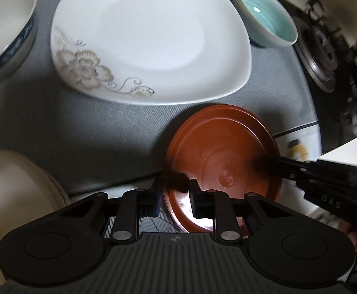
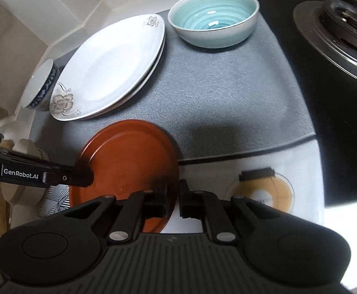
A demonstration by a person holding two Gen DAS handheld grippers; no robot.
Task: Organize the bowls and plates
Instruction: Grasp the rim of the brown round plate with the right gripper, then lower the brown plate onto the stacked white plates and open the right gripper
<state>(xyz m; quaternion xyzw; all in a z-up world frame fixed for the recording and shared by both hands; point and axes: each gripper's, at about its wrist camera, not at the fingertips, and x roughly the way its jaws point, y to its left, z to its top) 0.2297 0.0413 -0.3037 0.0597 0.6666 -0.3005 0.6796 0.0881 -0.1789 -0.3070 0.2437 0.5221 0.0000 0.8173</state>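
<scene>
Left tool (image 1: 173, 191): nearly shut, its fingers pinched on the near-left rim of the brown plate (image 1: 223, 156), one finger above the rim, one outside it.
Right tool (image 2: 173, 197): likewise narrowed to a slim gap, clamped on the plate's opposite rim; it entered the left wrist view from the right.
Brown plate: tilted, held between both tools at the mat's near edge; whether it touched the surface could not be told.
Beige bowl (image 1: 14, 196): sat near-left, beside the left tool.
Grey mat (image 2: 227, 103): covered the middle of the tabletop (image 2: 308, 161).
White flowered plates (image 2: 109, 68): two stacked on the mat, beyond the brown plate.
Blue-patterned bowl (image 2: 41, 85): stood just left of that stack.
Teal bowl (image 2: 214, 17): stood upright at the mat's far right corner.
Gas burner (image 2: 345, 27): lay to the right on a black hob.
Room: pale walls met behind the tabletop.
</scene>
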